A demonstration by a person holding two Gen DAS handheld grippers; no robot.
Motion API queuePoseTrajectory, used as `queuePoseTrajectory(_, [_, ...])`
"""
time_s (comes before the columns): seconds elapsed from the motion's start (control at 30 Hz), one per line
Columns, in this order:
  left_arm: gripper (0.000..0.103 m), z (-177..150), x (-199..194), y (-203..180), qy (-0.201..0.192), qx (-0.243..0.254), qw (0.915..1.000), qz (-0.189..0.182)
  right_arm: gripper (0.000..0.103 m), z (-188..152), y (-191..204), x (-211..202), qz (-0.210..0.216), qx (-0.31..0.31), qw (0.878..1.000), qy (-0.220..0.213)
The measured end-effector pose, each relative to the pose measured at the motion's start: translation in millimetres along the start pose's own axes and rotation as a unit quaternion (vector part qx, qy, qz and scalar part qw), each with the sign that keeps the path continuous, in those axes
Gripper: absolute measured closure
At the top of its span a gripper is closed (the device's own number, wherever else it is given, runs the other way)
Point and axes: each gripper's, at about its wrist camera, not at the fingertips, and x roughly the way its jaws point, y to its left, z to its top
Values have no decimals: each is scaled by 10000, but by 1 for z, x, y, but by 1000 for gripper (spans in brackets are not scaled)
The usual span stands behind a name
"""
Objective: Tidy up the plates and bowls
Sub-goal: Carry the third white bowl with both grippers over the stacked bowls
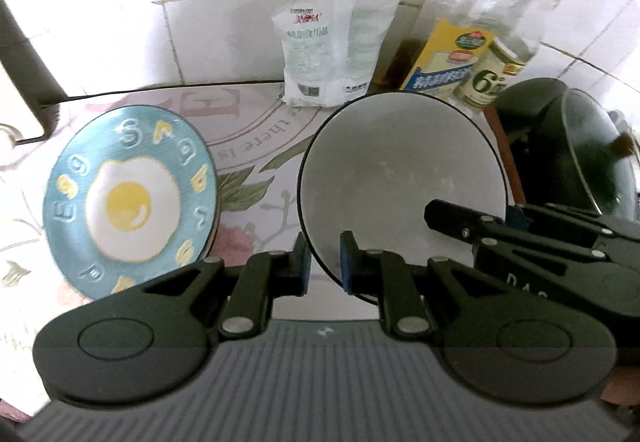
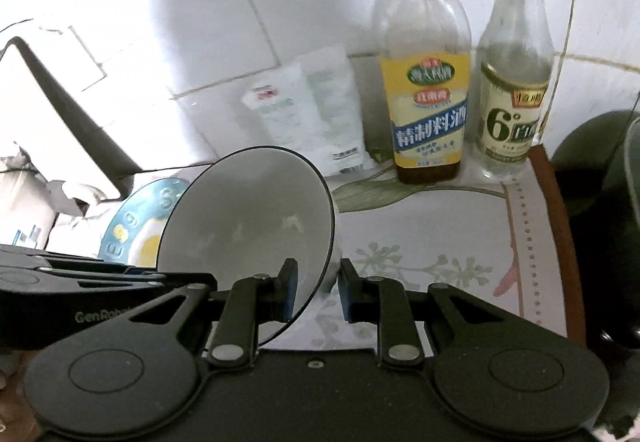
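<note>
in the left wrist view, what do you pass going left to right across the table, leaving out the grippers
egg plate → white bag → white bowl → yellow-label bottle → yellow-cap bottle → dark pot

Two close fisheye views are taken along gripper fingers, angled down at a table against a tiled wall. Shared between them are the white bowl [image 1: 400, 177] [image 2: 248, 217] and two bottles [image 1: 472, 41] [image 2: 428, 81].
</note>
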Motion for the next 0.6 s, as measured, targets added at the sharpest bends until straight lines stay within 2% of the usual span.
queuePoseTrajectory(0.3, [89, -34, -54, 18, -46, 35, 10000, -76, 77, -28, 52, -42, -303, -668, 9973, 23])
queuePoseTrajectory(0.6, [89, -65, -72, 46, -4, -209, 9996, -190, 76, -48, 87, -55, -407, -1087, 9932, 73])
